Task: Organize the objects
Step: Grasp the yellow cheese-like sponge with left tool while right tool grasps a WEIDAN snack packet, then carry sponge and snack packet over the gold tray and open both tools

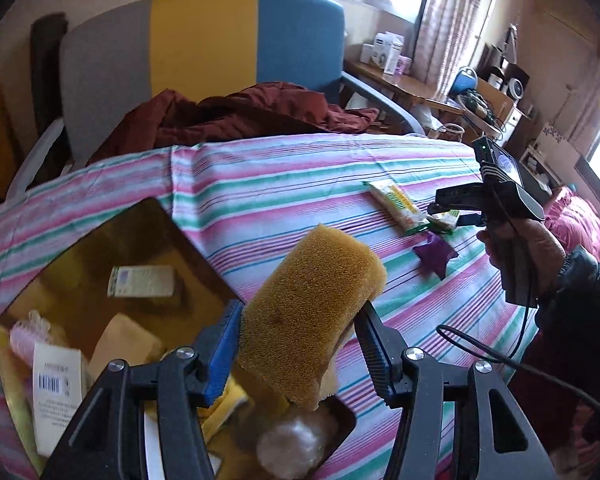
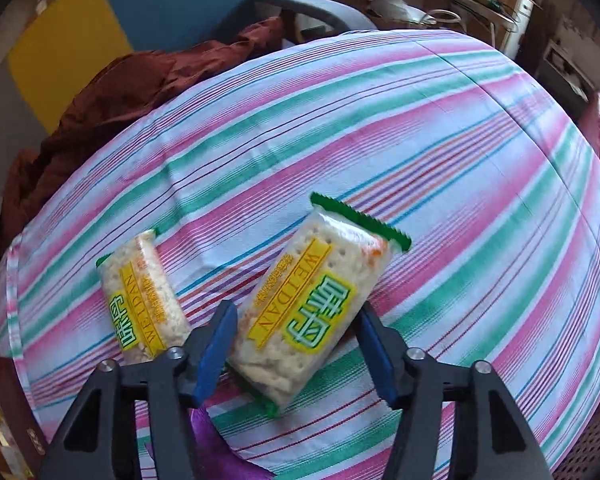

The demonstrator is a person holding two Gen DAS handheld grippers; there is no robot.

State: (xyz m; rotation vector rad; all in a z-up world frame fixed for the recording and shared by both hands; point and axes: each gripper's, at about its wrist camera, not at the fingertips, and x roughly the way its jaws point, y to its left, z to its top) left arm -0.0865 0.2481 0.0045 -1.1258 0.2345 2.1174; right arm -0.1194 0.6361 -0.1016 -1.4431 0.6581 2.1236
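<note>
Sponge, coarse and yellow-brown, sits pinched between the fingers of the left gripper, lifted over the near corner of the amber tray, which already holds soft cloths, a labelled packet and a white puff. It looks light and very compressible, so a grip across its narrow middle, as here, should hold it without slipping, though it will bulge and may spring on release. The right gripper has its jaws spread about as wide as the cracker packet lying between them; whether the pads actually press it cannot be told. That packet looks light, with slick film and brittle contents, so a gentle squeeze on its long sides seems wisest. A second packet lies just beside it on the striped cloth.
</note>
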